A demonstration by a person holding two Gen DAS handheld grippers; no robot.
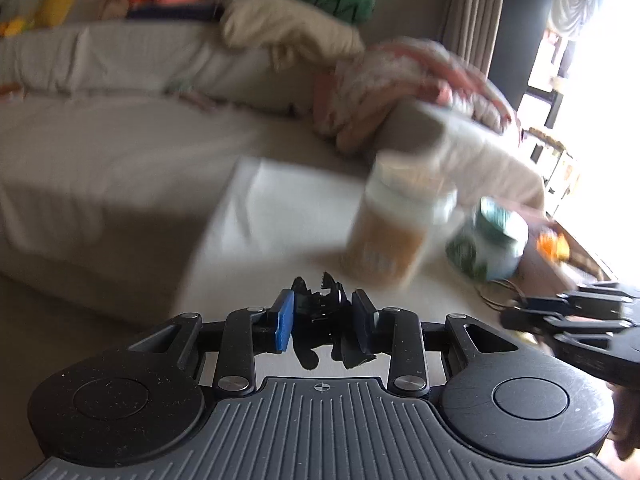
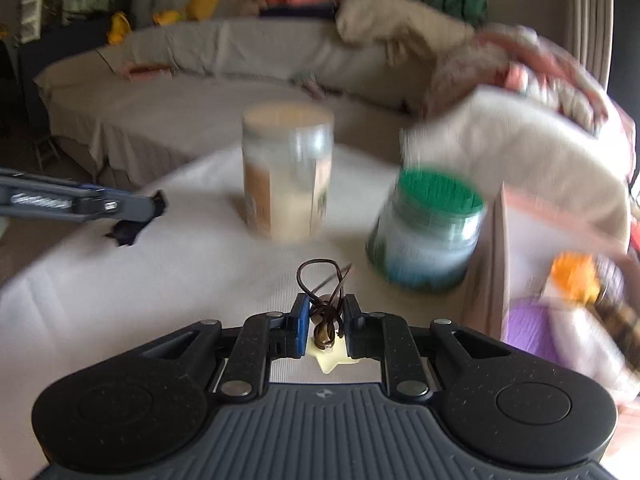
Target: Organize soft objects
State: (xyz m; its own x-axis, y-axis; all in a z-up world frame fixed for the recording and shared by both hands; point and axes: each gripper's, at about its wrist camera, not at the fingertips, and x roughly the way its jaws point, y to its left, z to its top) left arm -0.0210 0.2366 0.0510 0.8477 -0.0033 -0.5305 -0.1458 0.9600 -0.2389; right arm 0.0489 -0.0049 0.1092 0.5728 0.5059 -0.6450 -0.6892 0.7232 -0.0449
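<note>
Left gripper is clamped on a black claw hair clip; the right gripper pinches a brown cord tied to a pale star charm — both over the white-clothed table. Judging by the open box beside the jars, each should be lowered in gently — grip kept firm until then.

Two jars, one black claw clip, one cream star charm

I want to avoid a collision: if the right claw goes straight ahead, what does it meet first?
Probably the white tabletop, as the right claw points downward; beyond stand the tan jar and the green-lidded jar. Blur hides depth.
</note>
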